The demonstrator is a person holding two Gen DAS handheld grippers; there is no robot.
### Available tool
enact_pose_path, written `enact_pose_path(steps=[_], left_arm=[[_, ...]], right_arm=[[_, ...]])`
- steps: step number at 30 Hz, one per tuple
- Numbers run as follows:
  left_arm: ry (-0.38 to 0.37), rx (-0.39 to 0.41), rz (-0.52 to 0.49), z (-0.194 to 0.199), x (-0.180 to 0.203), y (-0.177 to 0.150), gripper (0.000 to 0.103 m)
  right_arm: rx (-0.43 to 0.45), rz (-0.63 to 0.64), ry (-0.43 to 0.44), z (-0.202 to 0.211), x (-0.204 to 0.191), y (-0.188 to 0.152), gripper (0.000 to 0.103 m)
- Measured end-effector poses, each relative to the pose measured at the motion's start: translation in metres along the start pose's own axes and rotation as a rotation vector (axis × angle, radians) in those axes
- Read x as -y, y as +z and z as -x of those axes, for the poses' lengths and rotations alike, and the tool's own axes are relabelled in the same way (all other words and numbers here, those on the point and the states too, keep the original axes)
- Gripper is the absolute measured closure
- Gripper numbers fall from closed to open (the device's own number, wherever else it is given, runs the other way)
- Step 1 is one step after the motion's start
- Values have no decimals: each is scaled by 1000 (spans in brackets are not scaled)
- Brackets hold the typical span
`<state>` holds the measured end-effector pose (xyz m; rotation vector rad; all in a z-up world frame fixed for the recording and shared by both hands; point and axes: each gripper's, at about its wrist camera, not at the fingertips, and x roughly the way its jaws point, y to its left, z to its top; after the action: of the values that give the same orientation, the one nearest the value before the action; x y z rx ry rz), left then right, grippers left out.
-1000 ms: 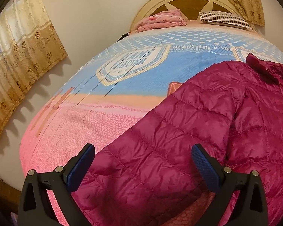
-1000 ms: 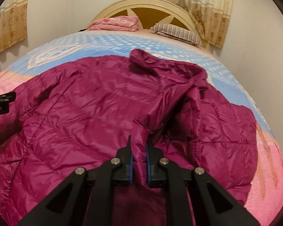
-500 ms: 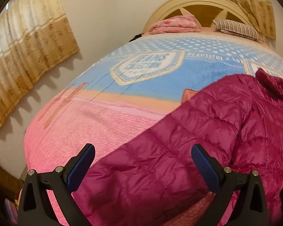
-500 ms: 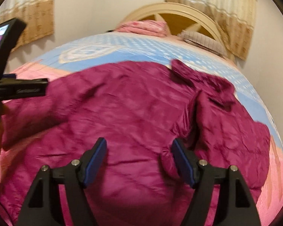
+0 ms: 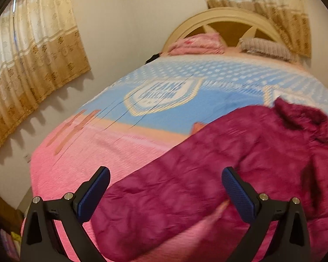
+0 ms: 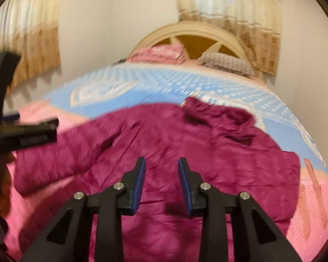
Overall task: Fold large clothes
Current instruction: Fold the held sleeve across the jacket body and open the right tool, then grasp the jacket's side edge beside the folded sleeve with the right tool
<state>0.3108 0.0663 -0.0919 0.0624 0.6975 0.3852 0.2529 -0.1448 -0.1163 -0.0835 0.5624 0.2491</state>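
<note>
A magenta quilted jacket [image 5: 240, 163] [image 6: 185, 139] lies spread on the bed, collar toward the headboard, one sleeve stretched toward the left. My left gripper [image 5: 166, 172] is open wide and hovers above that sleeve without touching it. It also shows as a dark blurred shape at the left edge of the right wrist view, left gripper [image 6: 26, 135]. My right gripper [image 6: 161, 160] hangs above the jacket's lower body. Its jaws are closing, a narrow gap stays between the blue pads [image 6: 140, 185], and nothing is between them.
The bed cover [image 5: 131, 118] is blue toward the head and pink toward the foot. A folded pink blanket [image 5: 196, 43] and a striped pillow [image 5: 264, 48] lie against the arched headboard [image 5: 225, 17]. Curtains [image 5: 32, 65] hang on the left wall and behind the headboard.
My right gripper let go of the jacket fold, opened wide, then narrowed again. Both grippers have risen and drawn back, so more of the bed and wall shows.
</note>
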Motion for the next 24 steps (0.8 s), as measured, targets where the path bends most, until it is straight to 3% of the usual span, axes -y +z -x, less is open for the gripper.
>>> enact_pose_path(steps=[5, 10, 13, 18, 19, 24], left_arm=[[-75, 46, -34, 26, 56, 17, 1], [-150, 91, -124, 47, 136, 23, 1], [-152, 123, -180, 49, 177, 22, 1], [-35, 102, -298, 10, 225, 8, 1], [10, 86, -316, -5, 228, 3, 1], [96, -13, -333, -56, 211, -23, 1]], right_arm=[[70, -124, -102, 26, 67, 6, 73], [-3, -318, -318, 9, 176, -6, 73], [-62, -382, -399, -8, 230, -18, 73], [-157, -473, -465, -44, 291, -34, 73], [-175, -479, -462, -53, 297, -35, 73], [-205, -414, -388, -91, 290, -32, 73]])
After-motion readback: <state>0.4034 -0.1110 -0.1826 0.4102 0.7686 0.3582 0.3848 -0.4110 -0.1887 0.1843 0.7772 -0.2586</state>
